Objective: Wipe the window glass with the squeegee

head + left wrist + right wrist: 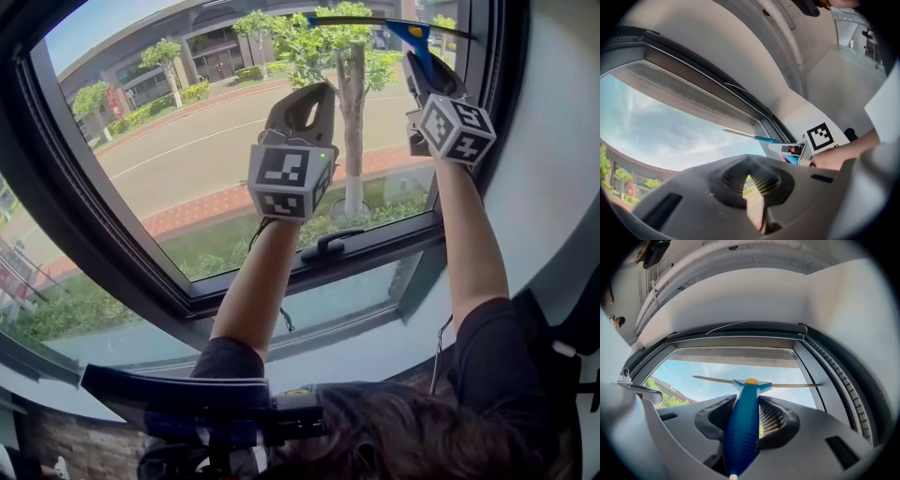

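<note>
The left claw (320, 92) is closed on nothing, raised before the window glass (187, 150). Higher, the right claw (749, 404) clamps the squeegee (744, 425) by its blue handle, blade at the glass's top right corner. It looks light and stiff; the mid-handle hold suits it, though smooth plastic may twist.

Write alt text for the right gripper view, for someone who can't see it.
The right gripper is shut on a blue squeegee, seen from behind along the handle. Its blade runs level across the glass, just under the dark top frame, with blue sky and a green tree outside.
</note>
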The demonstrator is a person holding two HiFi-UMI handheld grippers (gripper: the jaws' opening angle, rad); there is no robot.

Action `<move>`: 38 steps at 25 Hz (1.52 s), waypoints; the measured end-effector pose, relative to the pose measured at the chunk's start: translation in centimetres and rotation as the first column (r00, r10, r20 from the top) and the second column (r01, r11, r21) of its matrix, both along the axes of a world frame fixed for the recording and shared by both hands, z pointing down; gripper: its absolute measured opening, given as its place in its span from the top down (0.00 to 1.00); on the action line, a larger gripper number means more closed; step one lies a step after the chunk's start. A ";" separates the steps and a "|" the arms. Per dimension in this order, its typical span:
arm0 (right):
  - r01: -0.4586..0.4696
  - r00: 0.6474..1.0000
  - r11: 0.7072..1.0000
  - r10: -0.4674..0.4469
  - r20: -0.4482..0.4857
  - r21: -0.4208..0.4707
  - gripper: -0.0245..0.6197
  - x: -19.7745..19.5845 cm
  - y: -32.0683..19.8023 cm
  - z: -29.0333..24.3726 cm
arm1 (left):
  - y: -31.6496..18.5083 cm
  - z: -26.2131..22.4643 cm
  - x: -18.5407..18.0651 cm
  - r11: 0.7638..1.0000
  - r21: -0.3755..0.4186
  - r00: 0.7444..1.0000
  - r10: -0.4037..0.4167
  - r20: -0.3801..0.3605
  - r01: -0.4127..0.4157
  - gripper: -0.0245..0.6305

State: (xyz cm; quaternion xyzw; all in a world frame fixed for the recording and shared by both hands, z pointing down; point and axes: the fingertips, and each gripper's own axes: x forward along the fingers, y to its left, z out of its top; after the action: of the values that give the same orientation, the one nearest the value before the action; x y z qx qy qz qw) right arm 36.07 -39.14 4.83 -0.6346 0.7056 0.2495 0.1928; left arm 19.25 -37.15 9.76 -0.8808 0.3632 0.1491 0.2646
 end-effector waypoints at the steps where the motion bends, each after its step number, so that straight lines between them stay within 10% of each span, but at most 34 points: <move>1: 0.000 1.000 1.000 0.000 -0.002 0.000 0.74 0.0 0.0 0.2 | -0.1 0.4 0.0 1.000 -0.008 1.000 -0.002 0.001 0.002 0.96; 38: -0.001 1.000 0.997 0.000 -0.016 -0.074 0.74 0.0 0.6 11.0 | -0.1 9.4 -1.1 0.989 -0.147 1.000 0.006 0.027 -0.002 0.96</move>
State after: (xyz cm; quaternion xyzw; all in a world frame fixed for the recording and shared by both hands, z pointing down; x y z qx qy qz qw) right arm 36.08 -38.59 15.88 -0.6394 0.7158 0.2284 0.1633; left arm 18.12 -37.26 19.15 -0.9005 0.3679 0.1103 0.2038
